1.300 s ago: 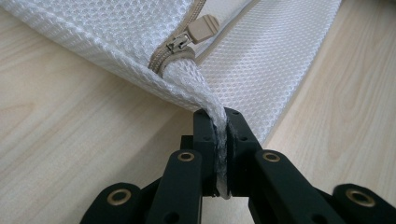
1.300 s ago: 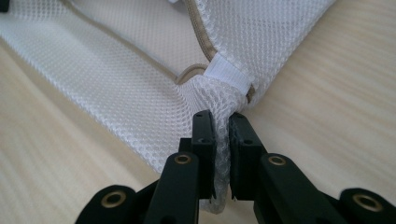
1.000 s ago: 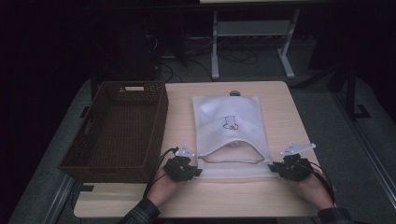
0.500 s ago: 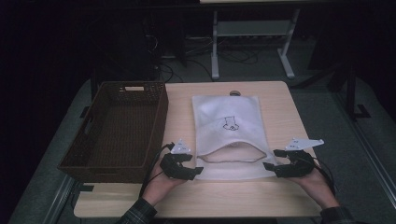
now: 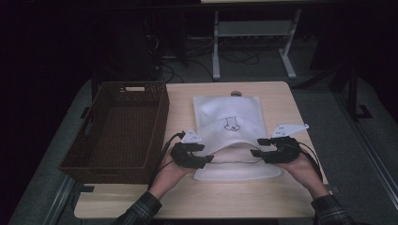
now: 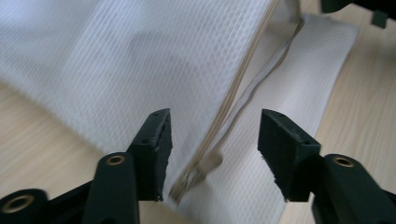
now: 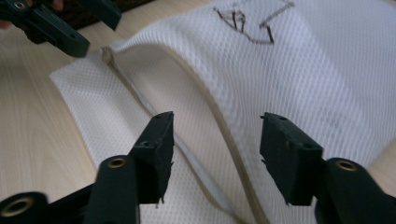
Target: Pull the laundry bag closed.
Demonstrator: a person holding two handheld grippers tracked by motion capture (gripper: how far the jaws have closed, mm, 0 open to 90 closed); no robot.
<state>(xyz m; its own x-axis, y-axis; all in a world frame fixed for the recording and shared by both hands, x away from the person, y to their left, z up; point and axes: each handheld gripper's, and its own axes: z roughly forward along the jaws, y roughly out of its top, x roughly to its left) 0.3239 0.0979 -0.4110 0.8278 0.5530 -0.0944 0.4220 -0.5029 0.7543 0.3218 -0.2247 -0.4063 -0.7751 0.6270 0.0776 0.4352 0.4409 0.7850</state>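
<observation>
Left gripper (image 6: 212, 156): jaws spread, recently closing somewhat; the zipper edge of the white mesh bag (image 5: 230, 119) is seen between them in the left gripper view, pads not pressing on it. Right gripper (image 7: 215, 158): jaws likewise spread and recently closing; the raised upper lip of the bag's mouth runs between them, unpinched.

In the high view, the left gripper (image 5: 206, 159) is held at the left end of the bag's mouth, the right gripper (image 5: 256, 153) at the right end. Bare tabletop is left on either side of the bag and along the near edge, where the person's forearms come in.

The bag lies flat near the middle of the table (image 5: 286, 201), mouth toward the person, gaping in an arch, with the lower layer spread flat. A small dark drawing (image 5: 231, 124) is marked on its top face. Weave is fine and gridded; zipper tape is beige.

A dark wicker basket (image 5: 159, 117) is set just left of the bag. Light wood tabletop. Grey floor, a white desk frame (image 5: 217, 51) and cables are noted beyond, in dim light.
</observation>
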